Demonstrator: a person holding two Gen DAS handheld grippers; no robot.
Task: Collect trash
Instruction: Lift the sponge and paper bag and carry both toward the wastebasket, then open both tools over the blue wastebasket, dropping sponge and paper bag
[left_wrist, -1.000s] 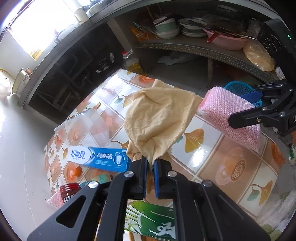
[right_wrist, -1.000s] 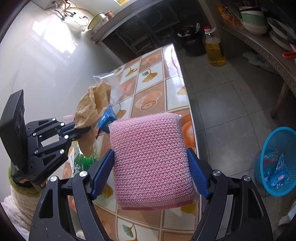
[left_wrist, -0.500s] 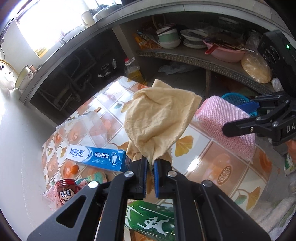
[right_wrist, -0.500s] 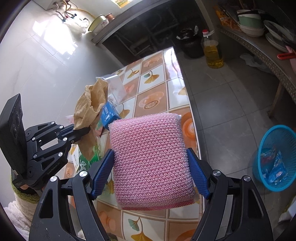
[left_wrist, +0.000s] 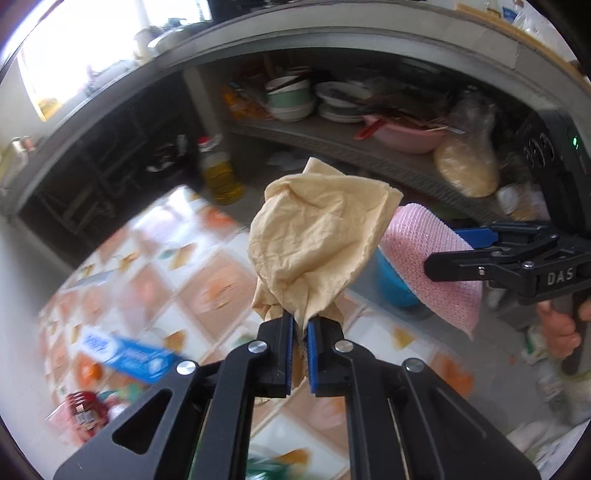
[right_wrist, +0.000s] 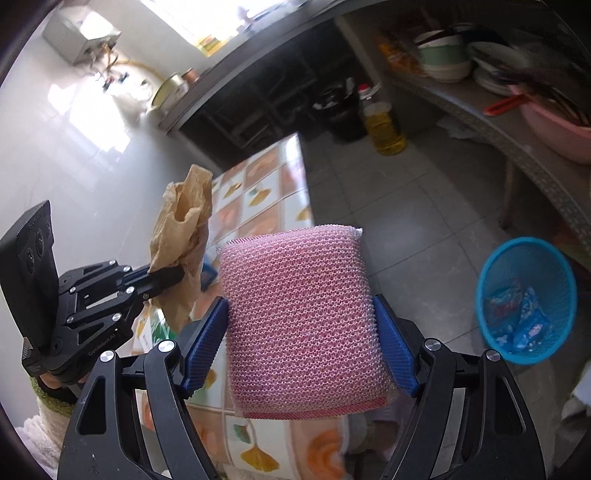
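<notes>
My left gripper (left_wrist: 301, 332) is shut on a crumpled tan paper bag (left_wrist: 314, 240) and holds it up above the tiled table (left_wrist: 207, 280). The bag also shows in the right wrist view (right_wrist: 184, 229). My right gripper (right_wrist: 301, 325) is shut on a pink mesh scouring sponge (right_wrist: 299, 317), held past the table's edge over the floor. The sponge shows in the left wrist view (left_wrist: 432, 269) to the right of the bag. A blue mesh waste basket (right_wrist: 524, 299) stands on the floor to the right with a few blue wrappers inside.
On the table lie a blue toothpaste box (left_wrist: 129, 354), a red-lidded jar (left_wrist: 83, 410) and a green packet (right_wrist: 159, 328). An oil bottle (right_wrist: 382, 125) stands on the grey floor. A shelf (left_wrist: 332, 136) holds bowls, plates and a pink basin (left_wrist: 406, 133).
Both grippers have lifted and swung right, away from the table toward the floor side. The basket now sits closer in the right wrist view. Both grips are unchanged.
</notes>
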